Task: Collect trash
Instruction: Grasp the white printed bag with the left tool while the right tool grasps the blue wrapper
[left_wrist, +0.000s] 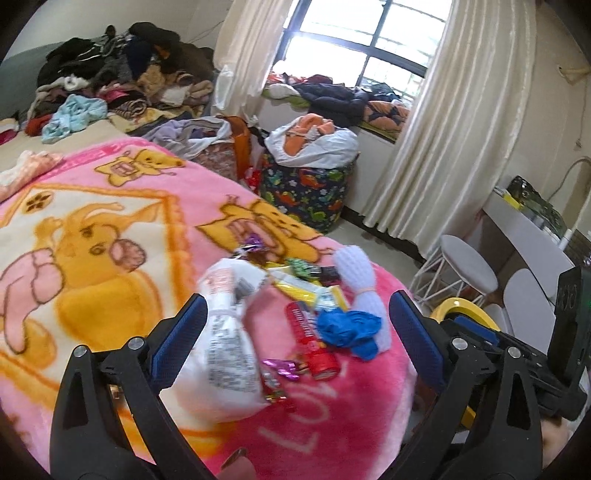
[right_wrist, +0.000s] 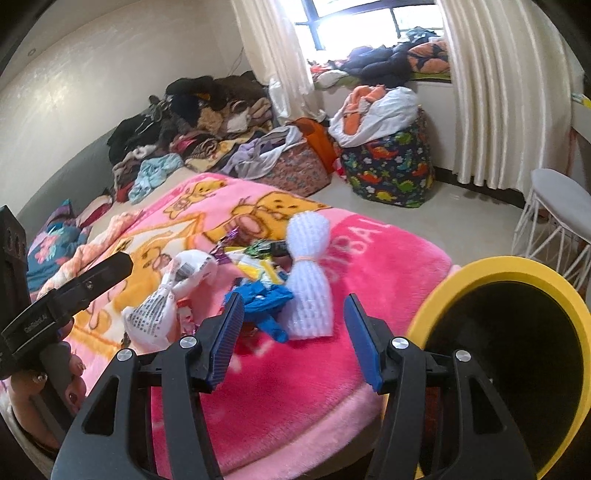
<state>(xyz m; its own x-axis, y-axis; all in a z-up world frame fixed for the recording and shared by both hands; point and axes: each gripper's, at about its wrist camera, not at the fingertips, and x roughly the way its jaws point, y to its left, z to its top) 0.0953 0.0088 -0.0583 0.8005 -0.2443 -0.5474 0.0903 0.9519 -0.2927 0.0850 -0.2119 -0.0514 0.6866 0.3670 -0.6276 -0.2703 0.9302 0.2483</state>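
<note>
Scene: bed covered by a pink cartoon-bear blanket; trash lies in a loose heap near the blanket's foot corner.

Left gripper: jaws wide apart, nothing clamped. The white printed plastic bag sits between the blue pads in the left wrist view, nearer the left pad; whether that pad touches it cannot be told because of blur.

Right gripper: jaws apart, about half spread, nothing between the pads. It points at the near edge of the heap, with the blue glove and the white foam net just beyond the fingertips.

Trash heap, left wrist view: red tube wrapper beside the blue glove, yellow and white wrappers behind them, purple foil scraps at the near side, and a green foil wrapper at the far side. The foam net is cinched at its middle by a band.

Yellow-rimmed bin: stands off the bed's corner, at the right of the right gripper, its dark interior open toward the camera.

A hand grips the left gripper's handle at the lower left of the right wrist view.

Background: clothes pile at the bed's head, dinosaur-print hamper on the floor, white stool near the curtains.
</note>
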